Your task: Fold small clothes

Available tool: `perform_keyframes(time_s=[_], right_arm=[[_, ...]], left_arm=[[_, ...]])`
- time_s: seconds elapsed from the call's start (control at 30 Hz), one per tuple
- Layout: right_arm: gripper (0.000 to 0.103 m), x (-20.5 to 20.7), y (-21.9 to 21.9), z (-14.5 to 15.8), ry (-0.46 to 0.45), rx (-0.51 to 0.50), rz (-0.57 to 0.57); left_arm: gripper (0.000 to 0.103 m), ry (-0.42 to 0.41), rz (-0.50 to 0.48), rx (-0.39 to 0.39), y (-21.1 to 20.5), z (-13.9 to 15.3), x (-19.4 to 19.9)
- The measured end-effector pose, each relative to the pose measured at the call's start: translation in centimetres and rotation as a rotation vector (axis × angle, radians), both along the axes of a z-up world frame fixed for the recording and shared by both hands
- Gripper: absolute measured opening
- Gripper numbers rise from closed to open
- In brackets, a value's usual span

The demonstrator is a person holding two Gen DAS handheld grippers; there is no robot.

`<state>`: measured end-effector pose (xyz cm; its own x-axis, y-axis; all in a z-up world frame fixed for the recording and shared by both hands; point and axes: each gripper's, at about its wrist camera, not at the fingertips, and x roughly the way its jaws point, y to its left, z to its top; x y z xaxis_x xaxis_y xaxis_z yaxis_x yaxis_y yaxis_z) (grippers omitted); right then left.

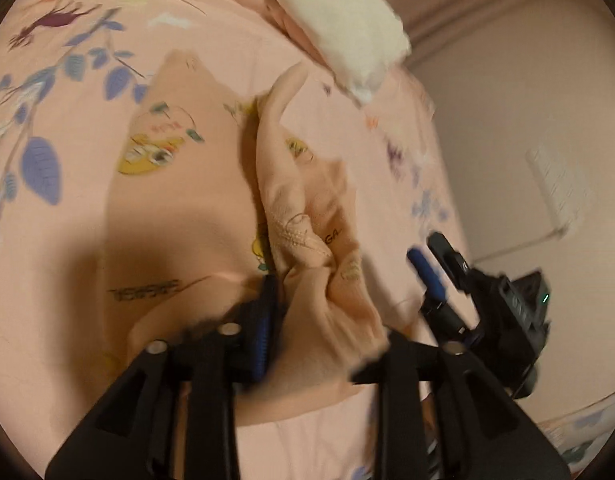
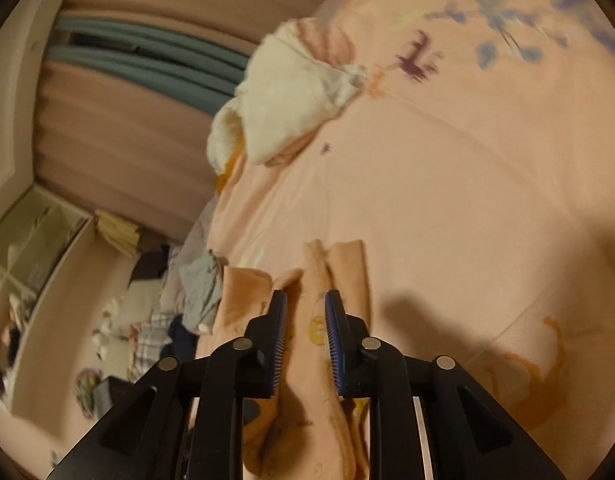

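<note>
A small peach garment [image 1: 195,208] with yellow cartoon prints lies spread on the pink bedsheet [image 1: 67,240]. A bunched fold of it [image 1: 315,240] rises between the fingers of my left gripper [image 1: 319,320]; only the left blue pad [image 1: 265,328] shows, the right one is hidden by cloth. My right gripper [image 1: 431,260] shows in the left wrist view, off to the right of the fold. In the right wrist view my right gripper [image 2: 305,320] has its blue pads slightly apart with a ridge of the garment [image 2: 315,280] between them.
A folded stack of white and pink clothes [image 1: 347,28] lies farther up the bed; it also shows in the right wrist view [image 2: 291,92]. The bed edge runs at the right [image 1: 447,184]. Clothes litter the floor [image 2: 159,320] beside the bed.
</note>
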<state>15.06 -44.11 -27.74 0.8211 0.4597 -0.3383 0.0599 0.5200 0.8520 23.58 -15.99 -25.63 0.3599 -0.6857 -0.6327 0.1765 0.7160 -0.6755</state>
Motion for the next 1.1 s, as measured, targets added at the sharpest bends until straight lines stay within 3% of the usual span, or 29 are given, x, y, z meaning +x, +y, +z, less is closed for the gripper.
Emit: perform_keyframes(time_s=[0.03,0.07,0.1,0.17,0.27,0.33,0.4,0.5,0.6,0.7,0.8,0.87,0.9,0.93,0.97,1.1], right_arm=[[0.044,-0.2,0.5,0.6,-0.021,-0.013,0.016],[0.058,-0.2,0.7,1.1,-0.041,-0.014,0.038],[0.062,0.0,1.3,1.3,-0.059,-0.009,0.067],[0.062,0.5,2.5,1.6,-0.083,-0.004,0.146],[0.062,2.0,4.3,1.9,-0.038,-0.036,0.194],[0.062,2.7,5.8,2.1,-0.02,-0.056,0.214],[0.062,3.3,7.4,2.3,-0.002,-0.103,0.236],[0.064,4.4,10.0,2.1,0.096,-0.252,0.263],[0.069,4.7,10.7,1.7,0.155,-0.305,0.274],[0.069,4.3,9.6,0.7,0.191,-0.293,0.269],[0.069,4.0,7.7,-0.2,0.191,-0.198,0.285],[0.069,3.6,7.4,-0.3,0.182,-0.16,0.312],[0.066,3.6,7.6,-0.3,0.173,-0.155,0.318],[0.044,3.6,7.8,-0.3,0.148,-0.158,0.316],[0.015,3.5,8.1,-0.2,0.117,-0.173,0.315],[0.013,3.4,9.2,-0.3,0.08,-0.163,0.307]], left_arm=[[0.063,-0.016,0.018,0.005,0.7,0.5,-0.5],[0.072,-0.033,0.034,0.022,1.4,1.0,-0.7],[0.074,-0.065,0.049,0.057,2.2,1.7,-1.3],[0.075,-0.143,0.038,0.096,3.1,3.0,-2.8],[0.079,-0.26,0.003,0.197,3.4,4.1,-5.3],[0.082,-0.301,0.038,0.287,4.5,3.4,-6.6],[0.081,-0.301,0.069,0.323,5.4,2.2,-6.9],[0.08,-0.188,0.067,0.253,7.0,-0.4,-5.6],[0.08,-0.092,0.083,0.12,8.7,-2.2,-4.7],[0.08,-0.094,0.115,0.091,9.8,-2.0,-4.5],[0.08,-0.121,0.14,0.099,10.5,-1.3,-4.7],[0.08,-0.105,0.152,0.064,10.7,-1.4,-4.6],[0.08,-0.089,0.15,0.045,10.8,-1.6,-4.5],[0.08,-0.069,0.149,0.035,10.8,-1.8,-4.4],[0.08,-0.054,0.153,0.034,10.8,-2.1,-4.1],[0.08,-0.046,0.171,0.038,10.7,-2.0,-4.3]])
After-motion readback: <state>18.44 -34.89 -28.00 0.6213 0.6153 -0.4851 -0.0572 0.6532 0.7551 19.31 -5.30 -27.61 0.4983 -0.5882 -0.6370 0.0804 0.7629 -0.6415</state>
